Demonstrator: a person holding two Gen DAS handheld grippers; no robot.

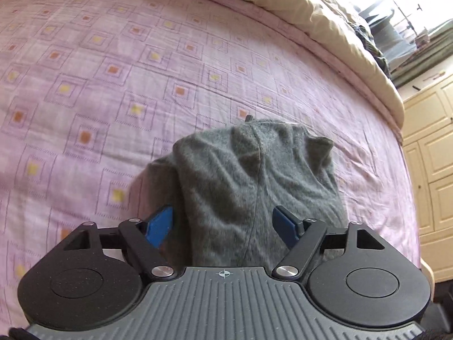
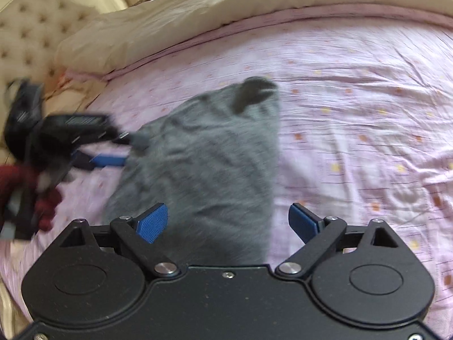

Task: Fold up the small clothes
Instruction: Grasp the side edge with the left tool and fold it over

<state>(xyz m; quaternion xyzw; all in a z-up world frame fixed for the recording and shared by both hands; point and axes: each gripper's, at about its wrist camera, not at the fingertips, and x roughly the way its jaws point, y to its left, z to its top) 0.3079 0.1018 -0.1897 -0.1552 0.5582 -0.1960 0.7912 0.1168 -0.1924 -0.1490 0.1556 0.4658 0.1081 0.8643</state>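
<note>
A small grey fleecy garment lies crumpled on the pink patterned bedsheet. In the left wrist view my left gripper is open, its blue fingers standing on either side of the garment's near end. In the right wrist view, which is blurred, the same grey garment stretches away from me. My right gripper is open over its near end, the cloth lying beside the left finger. The left gripper reaches in from the left at the garment's edge, held by a hand in a dark red sleeve.
A beige duvet is bunched along the far side of the bed, with a tufted cream headboard at the left. Cream cabinet doors stand beyond the bed's right edge. Open sheet lies to the right of the garment.
</note>
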